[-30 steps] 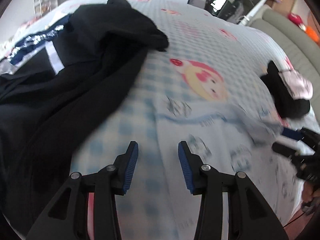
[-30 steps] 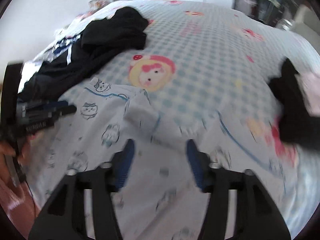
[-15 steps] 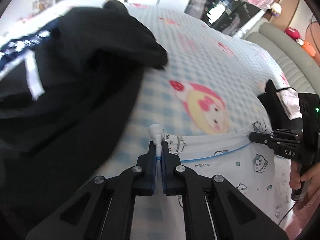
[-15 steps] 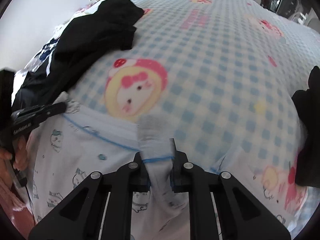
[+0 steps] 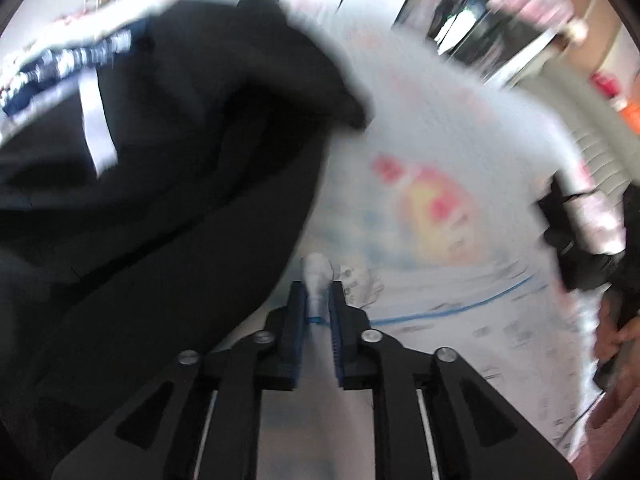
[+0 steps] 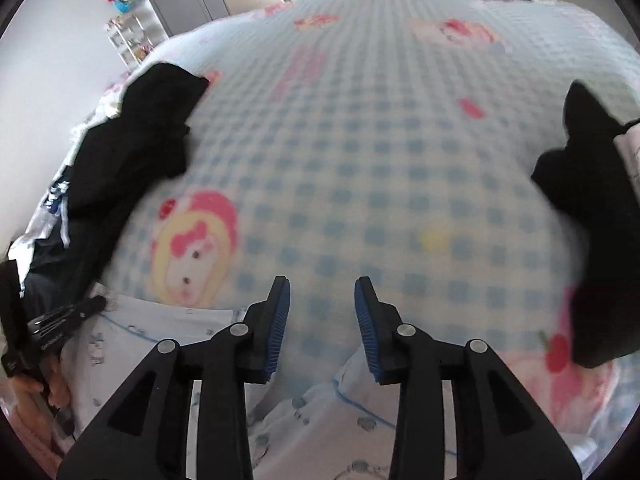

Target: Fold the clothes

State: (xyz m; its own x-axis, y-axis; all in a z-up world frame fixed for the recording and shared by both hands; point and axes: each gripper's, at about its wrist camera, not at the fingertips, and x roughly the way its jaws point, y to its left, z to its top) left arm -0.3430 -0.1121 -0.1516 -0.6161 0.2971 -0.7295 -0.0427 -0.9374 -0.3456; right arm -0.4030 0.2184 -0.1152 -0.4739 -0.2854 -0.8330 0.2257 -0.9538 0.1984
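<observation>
**newbie_folds:** What's each gripper doing here, and where's the garment?

**laundrybot_fan:** The left gripper (image 5: 318, 300) is pinching a bunched bit of the white garment (image 5: 460, 332), right at its blue-piped edge. The right gripper (image 6: 322, 320) is hanging over it with its jaws spread and nothing between them. The garment (image 6: 168, 344) is lying on the checked bedspread (image 6: 380, 140), at the near edge, just below the yellow-and-pink cartoon face (image 6: 192, 248). A black pile (image 6: 132, 148) is sitting left of that face, and another dark item (image 6: 592, 200) is lying well off to the right.

**newbie_folds:** How's that fabric going to behave?

**laundrybot_fan:** Judging by how it's crumpling between the pads, it's thin, soft and light. No stiffness, so it's probably going to sag and swing wherever it isn't held, and one pinch point is just dragging it into a rope. Not fragile, not slippery against those ribbed pads.

**newbie_folds:** So where should the free one be grabbing?

**laundrybot_fan:** I'm thinking the same piped hem, further along to the right of the face, since the trim gives a thicker ridge to bite. Left view is really blurry though, so I'm not sure exactly how much cloth is caught in there.
</observation>
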